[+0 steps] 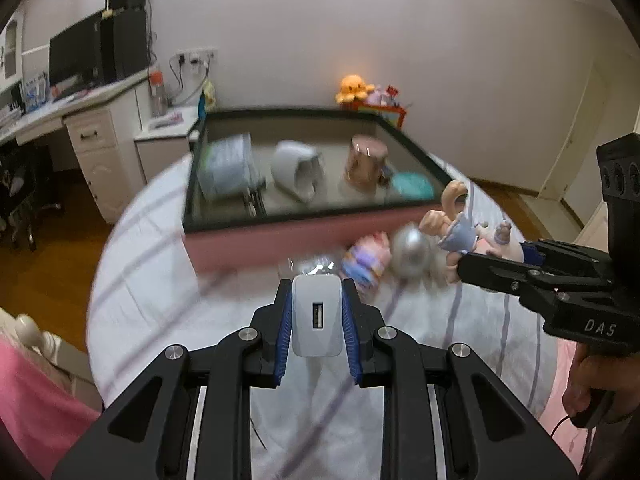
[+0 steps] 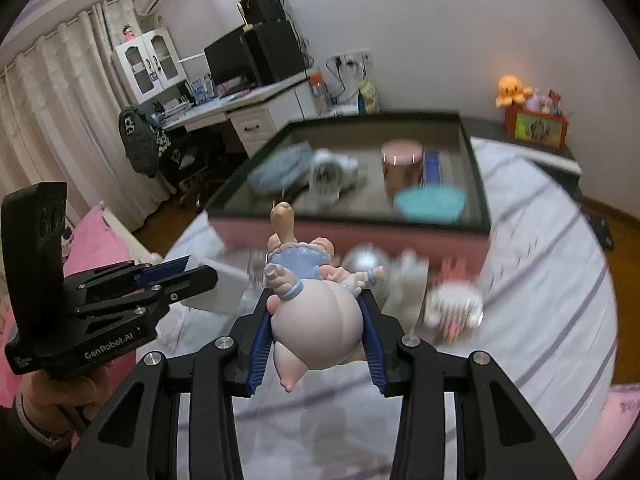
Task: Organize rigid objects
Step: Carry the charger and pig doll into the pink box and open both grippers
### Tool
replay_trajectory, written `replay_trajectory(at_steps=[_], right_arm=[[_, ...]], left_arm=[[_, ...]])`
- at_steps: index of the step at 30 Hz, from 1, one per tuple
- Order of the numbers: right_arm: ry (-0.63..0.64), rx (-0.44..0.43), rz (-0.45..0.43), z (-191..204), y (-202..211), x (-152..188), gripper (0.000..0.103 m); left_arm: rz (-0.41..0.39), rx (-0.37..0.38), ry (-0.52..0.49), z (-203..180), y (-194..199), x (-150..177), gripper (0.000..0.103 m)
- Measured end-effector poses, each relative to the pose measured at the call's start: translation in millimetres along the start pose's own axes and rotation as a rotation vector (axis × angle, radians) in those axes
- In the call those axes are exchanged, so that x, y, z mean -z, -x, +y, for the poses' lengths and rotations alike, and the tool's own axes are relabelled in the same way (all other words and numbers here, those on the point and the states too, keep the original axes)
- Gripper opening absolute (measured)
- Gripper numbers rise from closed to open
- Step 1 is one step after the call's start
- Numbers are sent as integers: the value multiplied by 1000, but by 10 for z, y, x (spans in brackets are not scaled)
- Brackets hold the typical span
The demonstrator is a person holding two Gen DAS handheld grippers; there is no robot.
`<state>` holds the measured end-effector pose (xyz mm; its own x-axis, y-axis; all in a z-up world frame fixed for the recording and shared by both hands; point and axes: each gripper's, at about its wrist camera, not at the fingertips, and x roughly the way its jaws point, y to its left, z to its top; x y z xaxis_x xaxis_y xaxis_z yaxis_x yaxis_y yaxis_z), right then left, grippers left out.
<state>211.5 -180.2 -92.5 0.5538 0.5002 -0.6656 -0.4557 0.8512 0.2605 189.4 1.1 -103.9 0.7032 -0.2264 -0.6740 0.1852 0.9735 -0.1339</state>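
My left gripper (image 1: pixel 317 292) is shut on a white USB charger (image 1: pixel 316 318), held above the bed short of the pink storage box (image 1: pixel 248 242). My right gripper (image 2: pixel 316 300) is shut on a pink and blue doll figurine (image 2: pixel 316 320), also short of the box (image 2: pixel 360 228); the figurine shows in the left wrist view (image 1: pixel 456 228) at the right. A silver ball (image 1: pixel 410 252), a pink and purple toy (image 1: pixel 366 258) and a clear crinkled item (image 1: pixel 310 266) lie on the striped sheet against the box front.
Inside the box lie a pale blue container (image 1: pixel 226 166), a white mug on its side (image 1: pixel 298 170), a copper cup (image 1: pixel 366 162) and a teal bowl (image 1: pixel 412 186). A desk with a monitor (image 1: pixel 76 56) stands at the left. An orange octopus plush (image 1: pixel 352 88) sits behind the box.
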Motion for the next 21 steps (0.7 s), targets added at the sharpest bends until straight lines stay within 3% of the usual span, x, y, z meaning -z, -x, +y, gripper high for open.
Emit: replay_trajectory(at_steps=[7, 21], right_arm=[[27, 20, -55, -104, -37, -449, 42], [34, 40, -61, -219, -356, -886, 42]], left_arm=[[-52, -10, -4, 128, -44, -367, 23], [-105, -16, -7, 213, -278, -877, 23]])
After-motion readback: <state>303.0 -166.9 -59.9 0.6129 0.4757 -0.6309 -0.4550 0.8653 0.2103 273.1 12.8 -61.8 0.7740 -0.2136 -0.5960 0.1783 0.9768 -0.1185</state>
